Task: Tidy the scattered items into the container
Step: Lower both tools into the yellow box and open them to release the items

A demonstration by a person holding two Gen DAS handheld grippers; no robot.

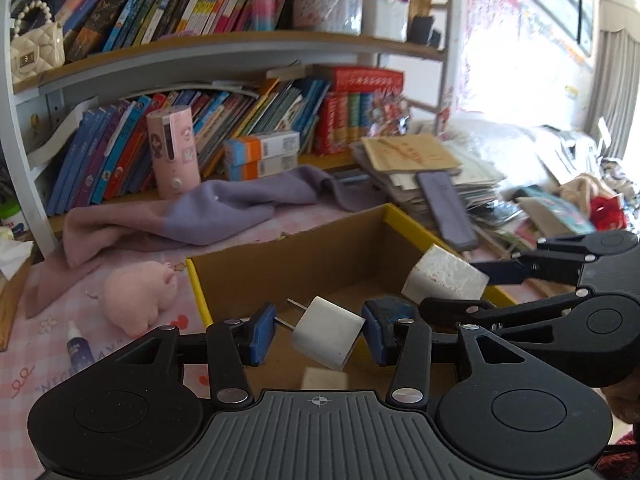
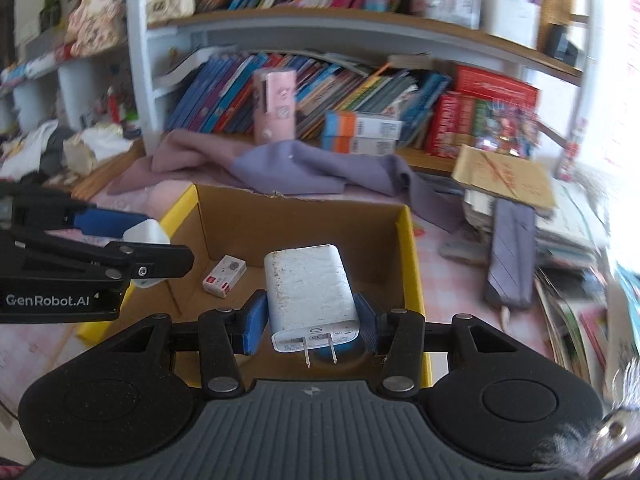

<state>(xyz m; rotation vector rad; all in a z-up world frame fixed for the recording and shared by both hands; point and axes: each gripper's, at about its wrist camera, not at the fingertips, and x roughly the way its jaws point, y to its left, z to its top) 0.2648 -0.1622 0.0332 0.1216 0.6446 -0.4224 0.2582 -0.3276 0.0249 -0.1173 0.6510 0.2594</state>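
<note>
1. The left hand-held gripper [image 1: 318, 330] pinches a small white cube-shaped plug charger [image 1: 327, 333] between its blue pads. The two metal pins stick out to the left.
2. The right hand-held gripper [image 2: 314, 316] pinches a bigger white flat plug charger with scuffed sides [image 2: 310, 290]. Its two pins point back at the camera.
3. Both chargers hang over the open brown cardboard box with yellow edges [image 2: 412, 264] (the box sits on a surface with a pink checked cloth [image 1: 48, 360]).
4. The small charger is near the front edge of the box. The big charger is over the front right part of the box.
5. Inside the box, near its left wall, lies a small white packet with red print [image 2: 224, 275]. A blue thing also lies in the box, under the big charger, but I cannot tell what it is.
6. Outside the box, by its left edge, lie a pink fluffy soft toy [image 1: 138, 298] and a tiny white dropper bottle with a dark label [image 1: 78, 346].
7. Behind the box's back edge lies a crumpled pink and purple cloth [image 1: 208, 208].
8. A flat purple pencil case [image 2: 510, 256] lies to the right of the box.
</note>
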